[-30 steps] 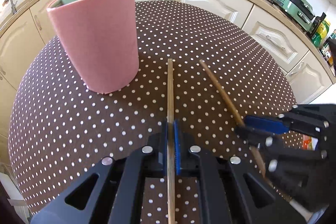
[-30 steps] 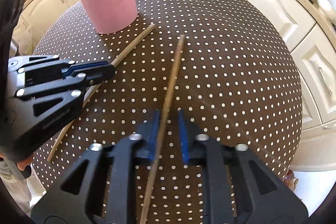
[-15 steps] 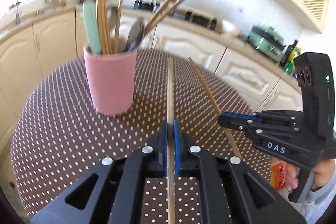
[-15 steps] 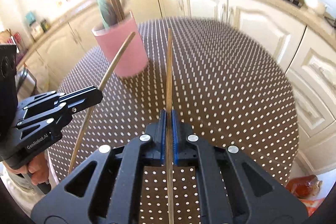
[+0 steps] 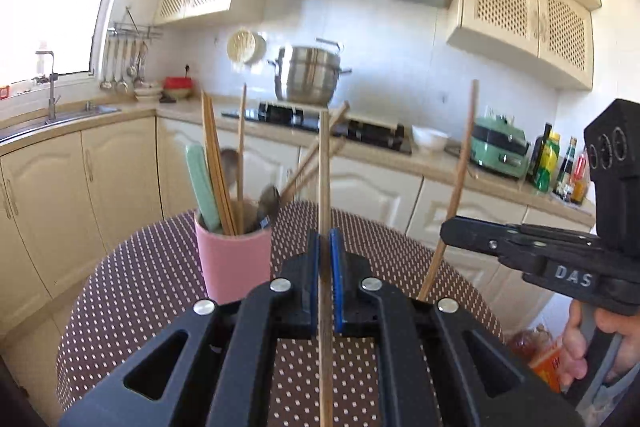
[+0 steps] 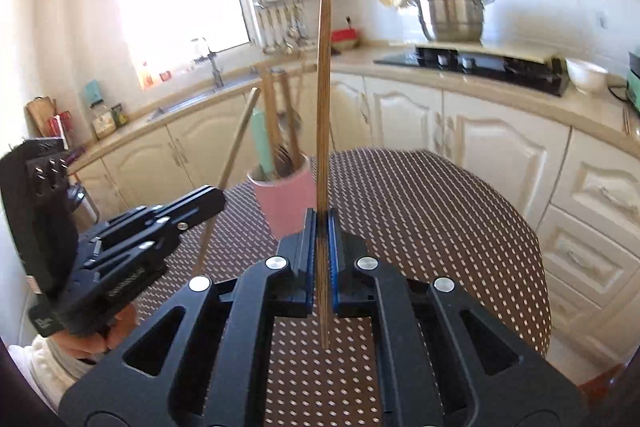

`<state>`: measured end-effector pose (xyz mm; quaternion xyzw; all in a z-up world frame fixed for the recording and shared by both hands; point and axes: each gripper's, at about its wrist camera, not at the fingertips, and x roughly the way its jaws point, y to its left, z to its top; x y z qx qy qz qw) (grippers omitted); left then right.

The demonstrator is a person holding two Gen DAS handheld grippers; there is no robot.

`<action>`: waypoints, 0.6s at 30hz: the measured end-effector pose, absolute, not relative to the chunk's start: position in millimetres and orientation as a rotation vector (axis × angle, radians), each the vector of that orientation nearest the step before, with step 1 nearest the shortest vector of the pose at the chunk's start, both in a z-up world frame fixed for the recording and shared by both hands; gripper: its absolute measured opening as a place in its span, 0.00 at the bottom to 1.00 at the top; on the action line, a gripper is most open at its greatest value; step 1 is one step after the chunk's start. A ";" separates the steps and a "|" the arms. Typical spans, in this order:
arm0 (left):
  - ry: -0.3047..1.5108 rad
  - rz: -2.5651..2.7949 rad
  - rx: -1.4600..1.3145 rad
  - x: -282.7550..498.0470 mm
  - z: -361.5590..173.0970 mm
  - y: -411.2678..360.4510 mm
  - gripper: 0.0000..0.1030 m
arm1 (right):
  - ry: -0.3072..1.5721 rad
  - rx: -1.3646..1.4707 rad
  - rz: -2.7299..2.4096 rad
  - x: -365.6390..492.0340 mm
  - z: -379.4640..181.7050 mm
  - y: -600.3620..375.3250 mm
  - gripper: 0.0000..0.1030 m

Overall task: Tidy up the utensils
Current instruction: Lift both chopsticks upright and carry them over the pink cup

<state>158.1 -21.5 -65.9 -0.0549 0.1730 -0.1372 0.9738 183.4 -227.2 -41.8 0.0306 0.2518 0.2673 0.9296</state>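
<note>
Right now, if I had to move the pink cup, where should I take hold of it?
Grip the pink cup across its bare lower wall, coming in level from the side. The chopsticks, green handle and spoons sticking out of the top block a grasp from above, and both hand-held grippers are already shut on a chopstick.

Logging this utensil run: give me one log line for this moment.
left gripper: shut on chopstick | right gripper: shut on second chopstick | both raised | pink holder on table
</note>
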 end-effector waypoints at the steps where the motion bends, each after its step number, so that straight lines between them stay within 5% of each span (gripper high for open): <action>1: 0.338 -0.274 -0.115 157.1 -63.9 -20.9 0.06 | 0.500 0.060 0.553 181.6 -36.5 -224.0 0.06; 18: 0.042 -0.214 -0.198 167.4 -19.9 23.6 0.06 | 0.414 0.000 0.637 194.2 12.5 -151.9 0.06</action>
